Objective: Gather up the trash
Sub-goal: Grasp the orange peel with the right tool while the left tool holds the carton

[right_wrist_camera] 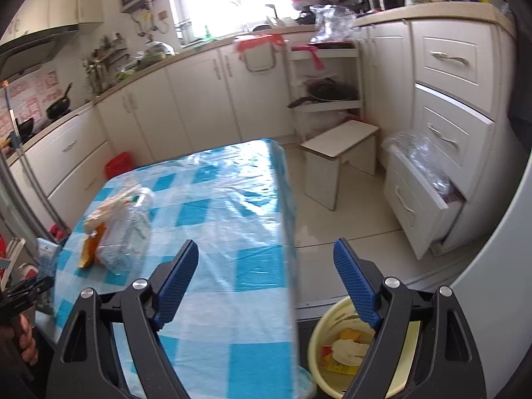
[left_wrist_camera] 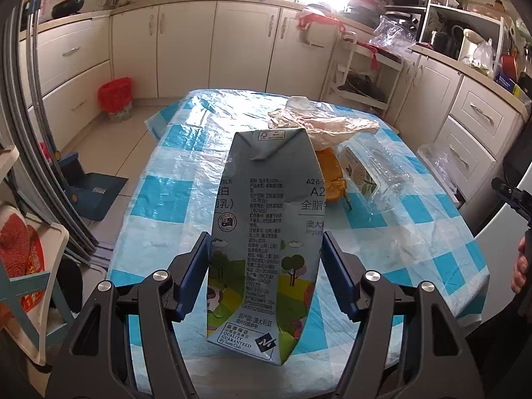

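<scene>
The left gripper (left_wrist_camera: 266, 249) has its 2 blue pads clamped against the sides of a grey-blue milk carton (left_wrist_camera: 266, 226), which stands lifted above the table (left_wrist_camera: 166, 193) and tilts away from the camera, its folded top end farthest off and its printed bottom end nearest. Past the carton, on the blue-and-white checked tablecloth, lie an orange wrapper (left_wrist_camera: 331, 176), partly hidden behind the carton, a clear plastic bottle (left_wrist_camera: 375, 166) lying on its side just beside the wrapper, and a crumpled pale plastic bag (left_wrist_camera: 319, 119) touching both at the far end of the heap. A red-lined bin (left_wrist_camera: 114, 98) stands on the floor by the cabinets beyond the table's far left corner. The right gripper (right_wrist_camera: 266, 286) hangs with its jaws wide apart and nothing between them, over the table's right edge. Below its right finger, on the floor next to the table, sits a yellow bucket (right_wrist_camera: 319, 342) with scraps of paper and wrappers inside. A low white stool (right_wrist_camera: 339, 146) stands farther off, near an open drawer (right_wrist_camera: 415, 196).
</scene>
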The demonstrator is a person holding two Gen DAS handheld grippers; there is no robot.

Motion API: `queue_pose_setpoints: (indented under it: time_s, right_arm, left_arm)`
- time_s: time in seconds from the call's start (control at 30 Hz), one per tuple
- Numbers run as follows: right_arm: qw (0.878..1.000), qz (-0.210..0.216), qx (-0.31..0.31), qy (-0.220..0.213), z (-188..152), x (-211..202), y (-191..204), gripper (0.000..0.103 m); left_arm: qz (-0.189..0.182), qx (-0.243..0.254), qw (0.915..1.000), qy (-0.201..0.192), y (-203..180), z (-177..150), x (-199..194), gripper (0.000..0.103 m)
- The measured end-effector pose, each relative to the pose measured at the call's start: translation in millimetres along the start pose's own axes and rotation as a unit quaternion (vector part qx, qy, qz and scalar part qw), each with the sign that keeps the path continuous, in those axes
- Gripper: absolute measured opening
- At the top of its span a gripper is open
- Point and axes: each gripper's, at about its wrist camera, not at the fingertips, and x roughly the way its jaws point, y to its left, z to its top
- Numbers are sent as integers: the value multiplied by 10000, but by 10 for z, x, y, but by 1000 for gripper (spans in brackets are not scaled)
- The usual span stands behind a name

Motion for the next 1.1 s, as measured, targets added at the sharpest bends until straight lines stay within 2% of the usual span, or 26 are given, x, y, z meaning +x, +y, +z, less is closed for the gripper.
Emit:
queue_pose_setpoints:
  time_s: [0.1,0.2,0.3,0.4,0.53,0.67,0.87,1.0,1.03,1.1]
  right_arm:
    - [9963,713,-490,-10,-72,-58,462,79]
    - [9858,1365,-966,151,-163,-18,998,68]
    - [9766,1698,-1264,386,-194,148,1468,60]
    - [9726,1916,-1127,680,-172,422,1773,52]
    - [9699,1944,-1041,1031,-128,826,2088,50]
    - [9678,1757,-1190,1354,-165,1160,2361,44]
    - [9679,1509,-1217,1598,-175,1449,2496,36]
    - [9694,1482,-1119,1603,-162,1492,2513,10]
    - [9695,1508,-1117,1578,-160,1474,2513,7]
    - [9698,1539,-1161,1493,-162,1416,2522,6]
  left_arm:
    - [-19,-122,9999,-69,42,-27,-14,63]
    - [-74,-242,9996,-136,101,-51,-53,63]
    - [-134,-362,9991,-190,175,-70,-106,63]
    - [-190,-520,9981,-264,270,-68,-162,63]
    - [-271,-688,9967,-348,372,-67,-218,63]
    - [-360,-786,9955,-385,424,-87,-237,63]
    - [-474,-851,9944,-417,468,-73,-237,63]
    - [-477,-872,9942,-404,478,-87,-212,63]
    - [-473,-870,9943,-403,481,-91,-207,63]
    - [-461,-853,9945,-400,474,-92,-201,63]
